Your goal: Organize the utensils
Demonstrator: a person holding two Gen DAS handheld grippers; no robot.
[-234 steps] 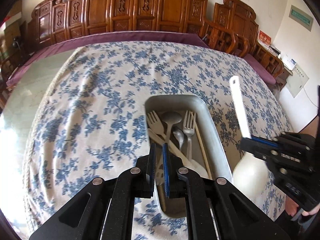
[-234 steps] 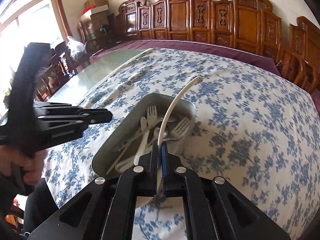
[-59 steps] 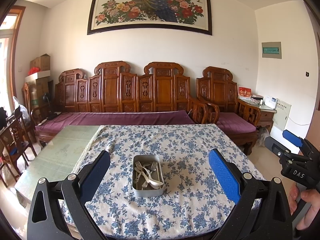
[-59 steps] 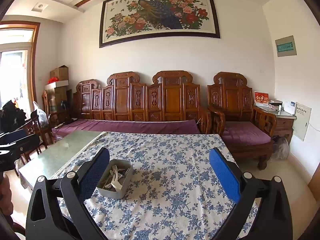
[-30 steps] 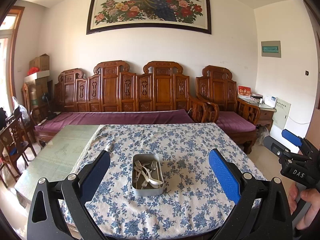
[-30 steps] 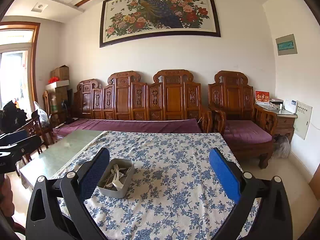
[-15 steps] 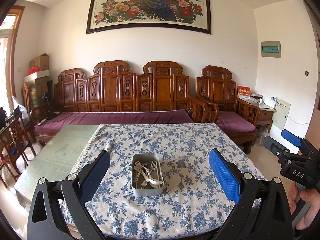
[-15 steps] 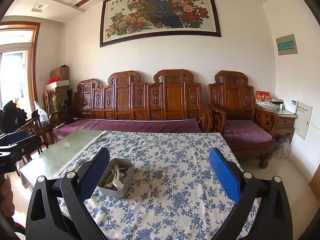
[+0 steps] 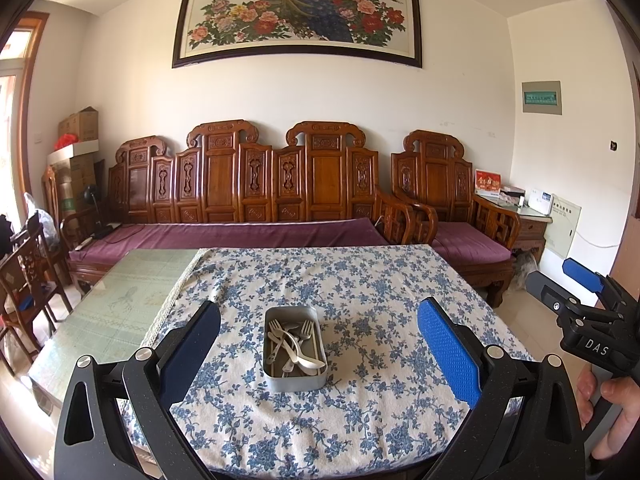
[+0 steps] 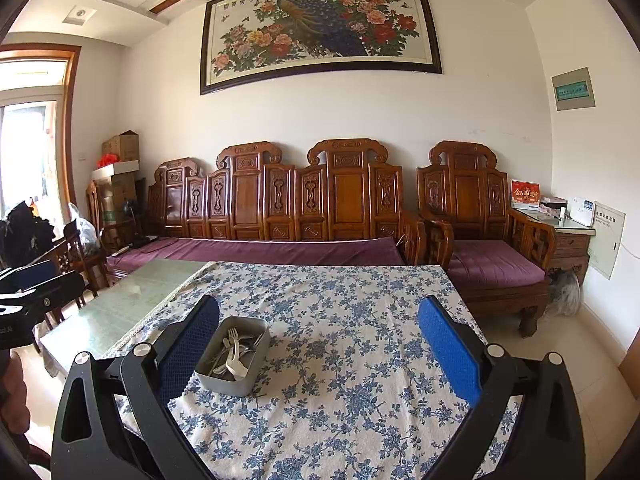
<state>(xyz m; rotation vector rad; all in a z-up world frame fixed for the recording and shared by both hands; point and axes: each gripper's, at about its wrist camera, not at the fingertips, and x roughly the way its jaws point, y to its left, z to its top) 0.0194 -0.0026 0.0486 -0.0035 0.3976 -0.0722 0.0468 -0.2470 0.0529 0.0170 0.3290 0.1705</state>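
**Cutlery all in the tin, both grippers held back and empty**

Both tools are up and away from the table right now. The left gripper has its blue pads spread wide apart with nothing between them, and the right gripper is the same: jaws wide, nothing held. In the left view, at the right edge of the frame, a hand wraps the other tool's handle.

The metal tin sits in the lower middle of that frame, on the blue-flowered tablecloth. Inside it lie the forks and a white spoon, piled loosely and crossing each other. From the right view the tin sits lower left, just beside the left finger pad in the picture, though well apart from it in depth.

No loose cutlery shows anywhere on the cloth or on the bare glass tabletop to the left. My read: the gathering step looks finished, and this is the pull-back. If anything is left, it would be straightening that jumble, which calls for coming down and closing on one handle.
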